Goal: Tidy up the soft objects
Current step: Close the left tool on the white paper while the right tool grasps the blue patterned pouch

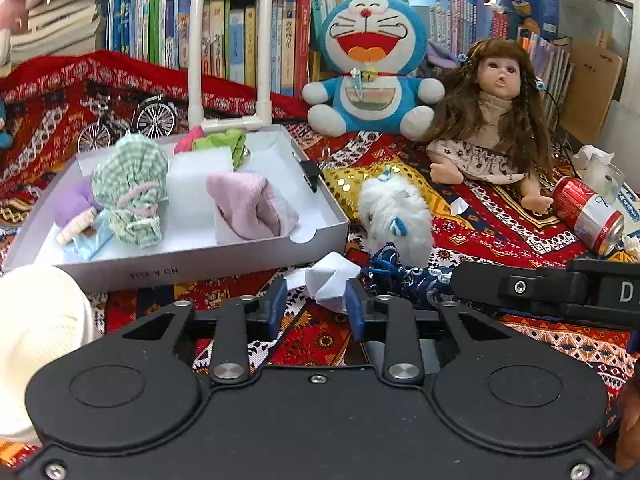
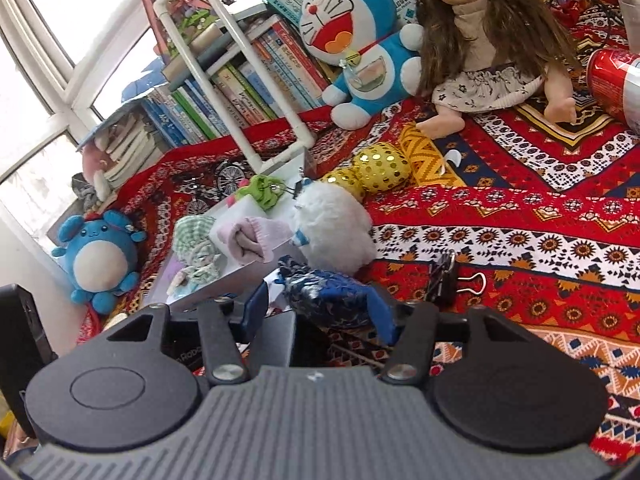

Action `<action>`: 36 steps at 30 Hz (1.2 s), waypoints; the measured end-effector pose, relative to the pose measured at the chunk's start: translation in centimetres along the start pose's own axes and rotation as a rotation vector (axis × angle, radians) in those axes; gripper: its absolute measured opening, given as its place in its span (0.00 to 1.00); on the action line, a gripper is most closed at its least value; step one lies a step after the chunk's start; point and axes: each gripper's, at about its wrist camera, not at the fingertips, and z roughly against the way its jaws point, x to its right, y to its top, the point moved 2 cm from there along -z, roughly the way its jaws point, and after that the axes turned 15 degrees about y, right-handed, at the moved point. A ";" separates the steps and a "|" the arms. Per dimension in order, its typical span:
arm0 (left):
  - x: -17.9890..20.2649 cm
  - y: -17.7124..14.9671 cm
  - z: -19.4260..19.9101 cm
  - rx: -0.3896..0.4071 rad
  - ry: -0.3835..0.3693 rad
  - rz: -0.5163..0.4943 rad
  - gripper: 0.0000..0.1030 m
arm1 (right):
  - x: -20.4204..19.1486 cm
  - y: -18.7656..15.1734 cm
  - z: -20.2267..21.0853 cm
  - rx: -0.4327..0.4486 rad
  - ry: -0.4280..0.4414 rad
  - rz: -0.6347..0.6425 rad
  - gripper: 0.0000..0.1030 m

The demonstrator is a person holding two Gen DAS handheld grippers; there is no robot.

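**Q: Left wrist view. Status?**

A: My left gripper (image 1: pixel 316 304) is spread, with nothing clamped. A white crumpled paper (image 1: pixel 334 280) sits between and just ahead of its fingers; I cannot tell whether either pad touches it. Ahead and to the left stands the grey tray (image 1: pixel 180 270). Already in it: a green checked cloth (image 1: pixel 130 184), a pink towel (image 1: pixel 250 204), a purple item (image 1: pixel 74 202) and a green pouch (image 1: pixel 222 144). I judge these sorted. Ahead and to the right, still on the patterned cloth (image 1: pixel 500 216): the white fluffy toy (image 1: pixel 396 212) and, nearer, the blue brocade pouch (image 1: pixel 408 280). Well beyond them sit the Doraemon plush (image 1: pixel 372 68) and the doll (image 1: pixel 492 120).

**Q: Right wrist view. Status?**

A: My right gripper (image 2: pixel 320 312) has its fingers set either side of the blue brocade pouch, close against it; I cannot tell whether they are pinching it yet. The tray is ahead-left, the white fluffy toy touching its near corner. A gold sequin pouch (image 2: pixel 380 166) lies further ahead, a blue round plush (image 2: pixel 98 256) far left, off the tray.

**Q: Progress?**

A: Roughly part-way, in my judgement. Several small soft items are trayed; the brocade pouch, fluffy toy and sequin pouch remain out.
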 end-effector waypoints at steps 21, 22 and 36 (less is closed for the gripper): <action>0.6 0.3 -2.7 -0.054 0.005 0.059 0.46 | 1.8 0.5 -0.1 0.025 0.008 -0.064 0.47; 0.7 0.3 -2.8 -0.058 0.006 0.061 0.46 | 1.9 0.4 -0.1 0.025 0.010 -0.068 0.47; 0.9 0.4 -2.2 -0.045 -0.020 0.068 0.23 | 2.1 0.2 -0.2 0.020 0.023 -0.087 0.49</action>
